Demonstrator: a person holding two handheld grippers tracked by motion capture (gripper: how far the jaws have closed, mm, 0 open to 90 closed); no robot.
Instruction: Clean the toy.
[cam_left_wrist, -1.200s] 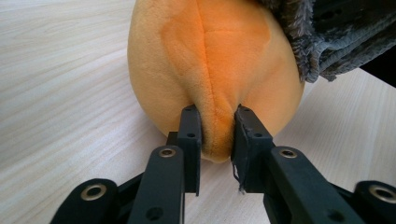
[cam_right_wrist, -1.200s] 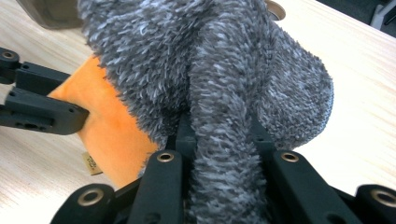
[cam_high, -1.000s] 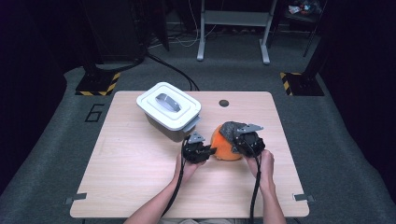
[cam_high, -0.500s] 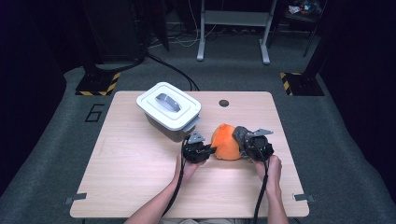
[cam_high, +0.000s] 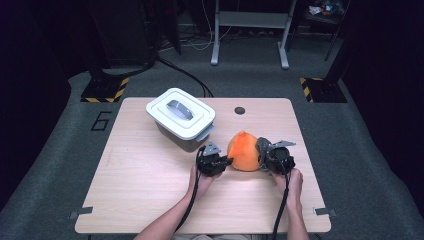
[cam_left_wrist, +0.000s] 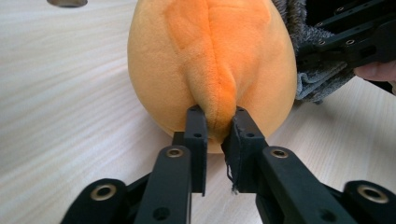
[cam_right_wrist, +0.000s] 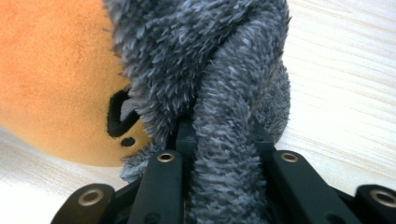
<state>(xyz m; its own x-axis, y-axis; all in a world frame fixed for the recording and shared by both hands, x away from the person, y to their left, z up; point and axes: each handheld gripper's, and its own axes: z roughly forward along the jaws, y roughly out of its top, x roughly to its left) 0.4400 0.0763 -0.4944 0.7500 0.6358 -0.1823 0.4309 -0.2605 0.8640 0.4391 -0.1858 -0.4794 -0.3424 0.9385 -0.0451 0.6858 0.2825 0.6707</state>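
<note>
Pinching the orange plush toy (cam_high: 243, 151) from both sides, near the middle-right of the surface (cam_high: 140, 170). Left gripper (cam_high: 220, 162) has its fingers (cam_left_wrist: 196, 135) nearly closed on a fold of orange fabric along the toy's seam, having just closed further. Right gripper (cam_high: 265, 155) fingers (cam_right_wrist: 184, 135) closed tight around the toy's grey fuzzy part (cam_right_wrist: 224, 84). Toy rests on the surface between the two grippers, an embroidered black mark (cam_right_wrist: 119, 116) visible on the orange side. White lidded container (cam_high: 181, 117) sits well apart, toward the far left, lid on. Small dark hole (cam_high: 240, 110) in the surface beyond the toy.
</note>
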